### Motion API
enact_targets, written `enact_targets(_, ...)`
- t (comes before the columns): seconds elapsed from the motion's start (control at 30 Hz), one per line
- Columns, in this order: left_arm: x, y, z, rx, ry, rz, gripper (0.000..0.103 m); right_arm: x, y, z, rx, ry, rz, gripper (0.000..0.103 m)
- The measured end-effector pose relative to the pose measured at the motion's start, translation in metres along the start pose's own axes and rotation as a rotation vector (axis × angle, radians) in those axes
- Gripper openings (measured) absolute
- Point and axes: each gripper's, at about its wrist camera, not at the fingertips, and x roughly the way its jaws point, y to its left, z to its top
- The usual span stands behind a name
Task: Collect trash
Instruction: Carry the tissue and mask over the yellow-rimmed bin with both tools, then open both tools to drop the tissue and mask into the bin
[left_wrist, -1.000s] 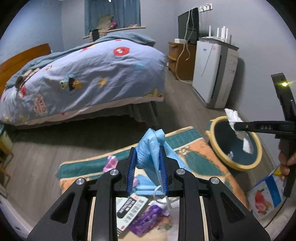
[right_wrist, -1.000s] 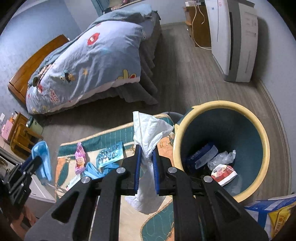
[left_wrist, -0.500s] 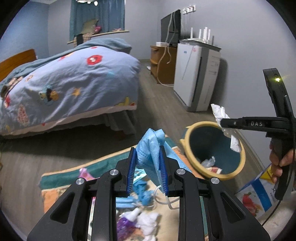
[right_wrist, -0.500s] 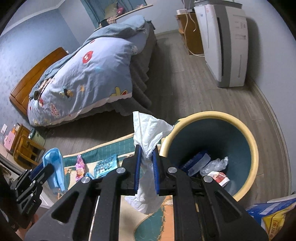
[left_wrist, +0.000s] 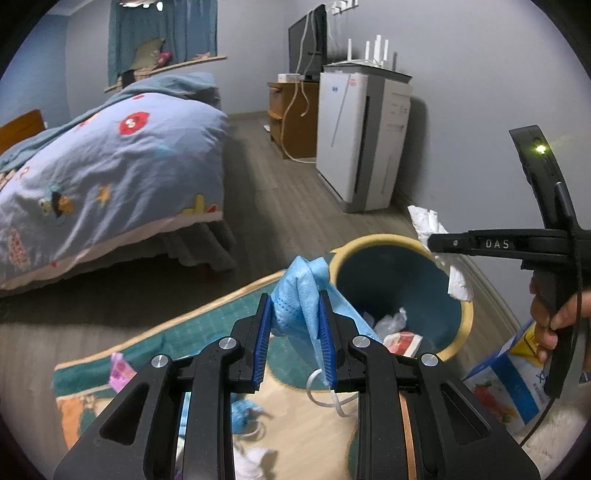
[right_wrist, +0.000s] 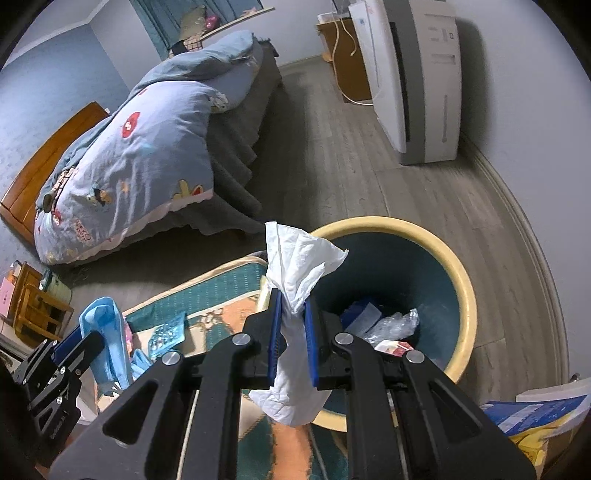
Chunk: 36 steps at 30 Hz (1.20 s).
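My left gripper (left_wrist: 293, 317) is shut on a crumpled blue face mask (left_wrist: 301, 291) and holds it just left of the trash bin (left_wrist: 458, 328), a teal tub with a yellow rim. My right gripper (right_wrist: 293, 314) is shut on a white tissue (right_wrist: 299, 258) and holds it over the near left rim of the bin (right_wrist: 467, 295). The bin holds a few wrappers and a red-and-white pack (right_wrist: 393, 345). The right gripper with the tissue (left_wrist: 439, 236) shows in the left wrist view above the bin. The left gripper with the mask (right_wrist: 105, 336) shows at lower left in the right wrist view.
A patterned rug (right_wrist: 210, 291) under the grippers carries loose trash: a pink wrapper (left_wrist: 120, 374), a blister pack (right_wrist: 168, 334), blue scraps (left_wrist: 243, 410). A bed (left_wrist: 110, 162) lies to the left. A white air purifier (left_wrist: 364, 136) stands by the wall. A carton (left_wrist: 506, 384) lies right of the bin.
Both grippers have moved toward the bin with their loads still held. The bin has come closer and more central in both views.
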Motion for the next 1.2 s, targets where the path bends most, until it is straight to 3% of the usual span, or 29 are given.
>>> enact_targets(0.73, 0.06, -0.07, 0.001, 0.091, 0.073, -0.122, 0.026, 0.036, -0.078, -0.012, 0.171, 0.126, -0.094, 0.012)
enact_targets(0.97, 0.078, -0.085, -0.002, 0.098, 0.101, -0.133, 0.026, 0.035, -0.079, -0.012, 0.163, 0.123, -0.113, 0.012)
enact_targets(1.2, 0.079, -0.082, 0.006, 0.073, 0.053, -0.135, 0.028, 0.03, -0.084, -0.008, 0.186, 0.083, -0.135, 0.013)
